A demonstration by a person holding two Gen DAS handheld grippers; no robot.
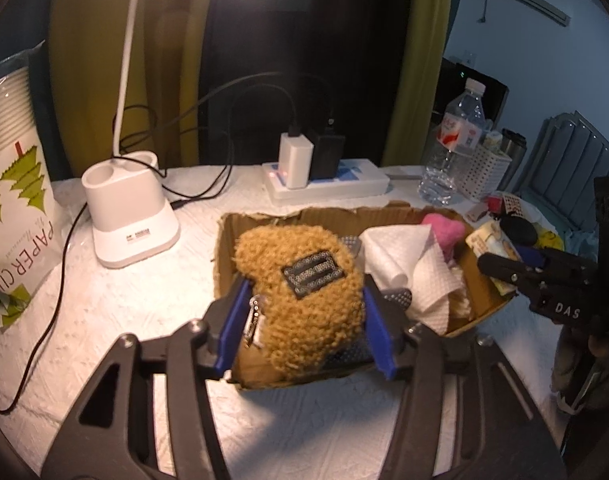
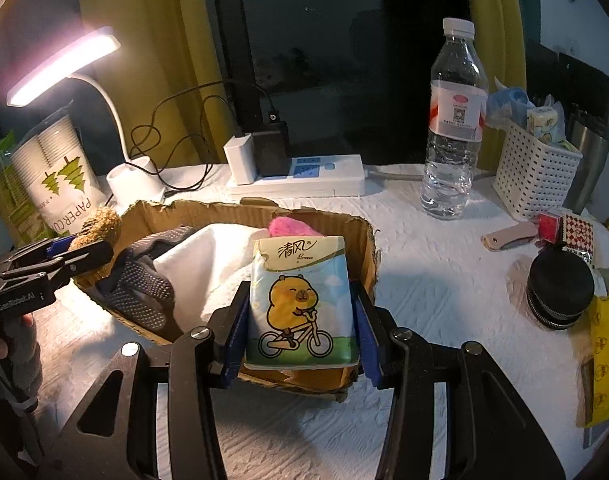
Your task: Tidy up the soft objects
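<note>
My left gripper is shut on a brown fuzzy plush pouch with a dark patch and a metal clip, held over the near left part of the cardboard box. My right gripper is shut on a tissue pack printed with a capybara on a bicycle, held over the near right part of the same box. Inside the box lie white paper towel, a pink plush and a grey dotted glove. The other gripper shows at each view's edge.
A white lamp base, power strip with chargers, water bottle, white basket, paper cup sleeve, black round case, a pink folding knife and yellow packet stand on the white table cover.
</note>
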